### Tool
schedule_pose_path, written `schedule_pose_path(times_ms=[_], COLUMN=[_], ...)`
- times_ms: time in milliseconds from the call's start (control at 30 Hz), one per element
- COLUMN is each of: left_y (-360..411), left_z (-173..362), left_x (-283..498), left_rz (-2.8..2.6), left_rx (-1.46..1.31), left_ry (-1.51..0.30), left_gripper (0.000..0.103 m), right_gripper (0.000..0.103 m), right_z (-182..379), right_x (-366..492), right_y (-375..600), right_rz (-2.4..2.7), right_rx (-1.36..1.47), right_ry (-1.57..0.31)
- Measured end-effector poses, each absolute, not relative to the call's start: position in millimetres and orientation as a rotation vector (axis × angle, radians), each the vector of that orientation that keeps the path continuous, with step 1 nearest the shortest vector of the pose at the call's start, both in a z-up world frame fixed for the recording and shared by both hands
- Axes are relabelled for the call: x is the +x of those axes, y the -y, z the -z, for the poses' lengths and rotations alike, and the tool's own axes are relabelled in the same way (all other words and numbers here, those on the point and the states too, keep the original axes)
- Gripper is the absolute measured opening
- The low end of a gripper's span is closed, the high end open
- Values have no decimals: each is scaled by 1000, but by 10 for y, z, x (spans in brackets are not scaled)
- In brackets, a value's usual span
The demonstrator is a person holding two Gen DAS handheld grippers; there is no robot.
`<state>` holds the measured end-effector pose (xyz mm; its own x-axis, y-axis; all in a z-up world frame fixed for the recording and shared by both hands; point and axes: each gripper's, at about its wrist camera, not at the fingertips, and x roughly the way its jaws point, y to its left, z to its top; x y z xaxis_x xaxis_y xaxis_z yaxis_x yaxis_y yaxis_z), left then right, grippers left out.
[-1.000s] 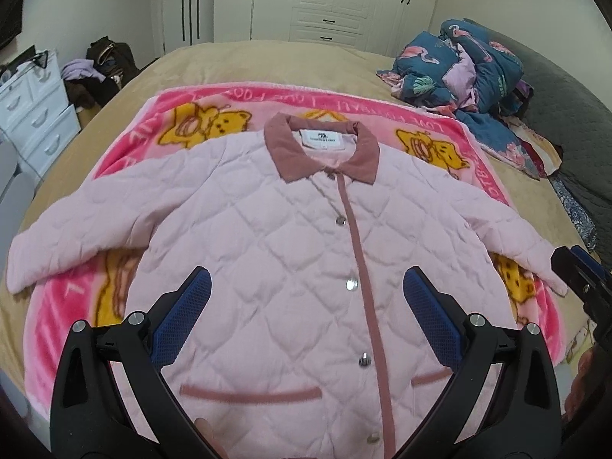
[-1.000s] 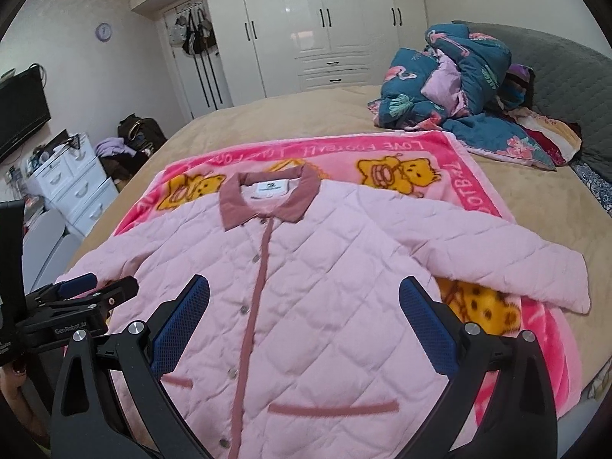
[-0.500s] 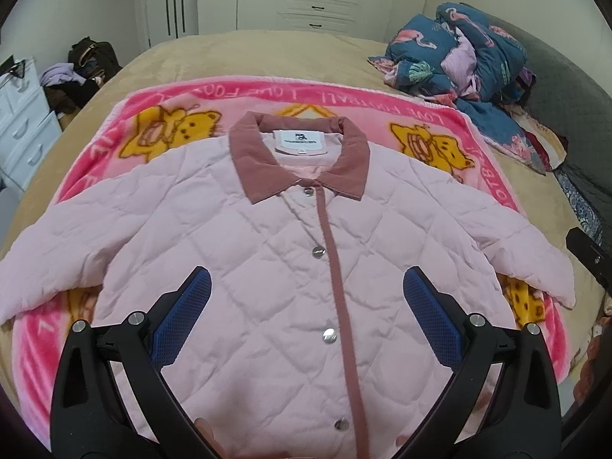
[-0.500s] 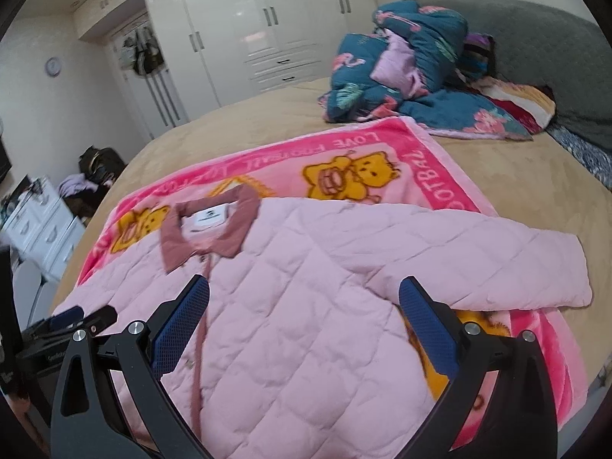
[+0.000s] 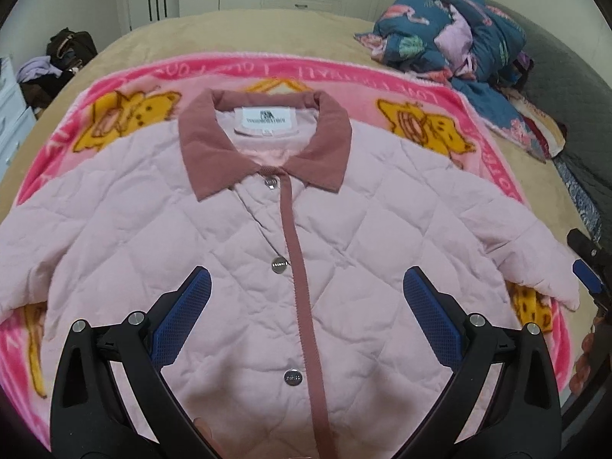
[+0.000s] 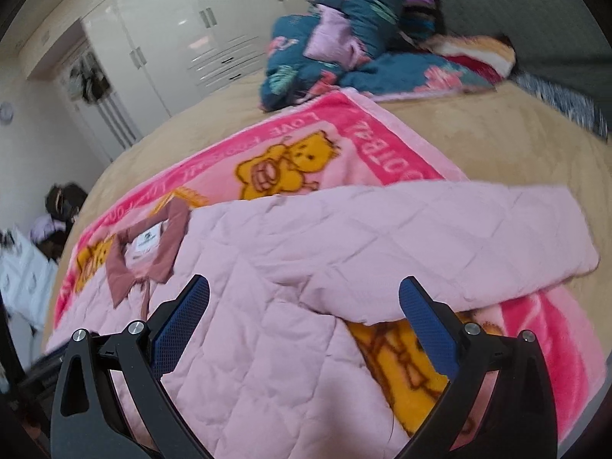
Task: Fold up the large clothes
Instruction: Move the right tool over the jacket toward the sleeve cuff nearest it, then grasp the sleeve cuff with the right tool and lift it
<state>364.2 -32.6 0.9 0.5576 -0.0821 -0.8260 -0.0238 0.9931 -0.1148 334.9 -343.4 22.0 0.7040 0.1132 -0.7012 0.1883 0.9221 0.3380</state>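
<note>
Lying flat and buttoned, front up, on the pink blanket (image 5: 493,176) over the bed (image 5: 267,34): the quilted pink jacket (image 5: 237,252), both sleeves spread wide. No fold made yet. Closer over the chest than a second ago, left gripper (image 5: 306,317) spread wide and empty above the button strip. Swung off the collar (image 6: 147,252) toward the near sleeve (image 6: 440,237) since then, right gripper (image 6: 304,321) likewise spread, holding nothing. Probably lining up on that sleeve for the first fold inward. Off beyond, a heap of blue bedding (image 5: 447,38).
</note>
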Motion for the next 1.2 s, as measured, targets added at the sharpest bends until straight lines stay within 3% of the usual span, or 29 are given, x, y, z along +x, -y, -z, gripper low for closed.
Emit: schedule_pose_path(times_ms=[467,1200], left_y=[635,827], left_z=[382,520], left_x=[3863,4112], left_rz=[47,57], left_rx=[-54,-46], left_ry=[-1066,-1095], left_gripper=[94,94], right_gripper=[99,99], right_z=[301,963], right_x=[3234,3183], right_y=[4466,5808], right_rz=[320,593], right_rx=[621,1020], right_ry=[-800,-763])
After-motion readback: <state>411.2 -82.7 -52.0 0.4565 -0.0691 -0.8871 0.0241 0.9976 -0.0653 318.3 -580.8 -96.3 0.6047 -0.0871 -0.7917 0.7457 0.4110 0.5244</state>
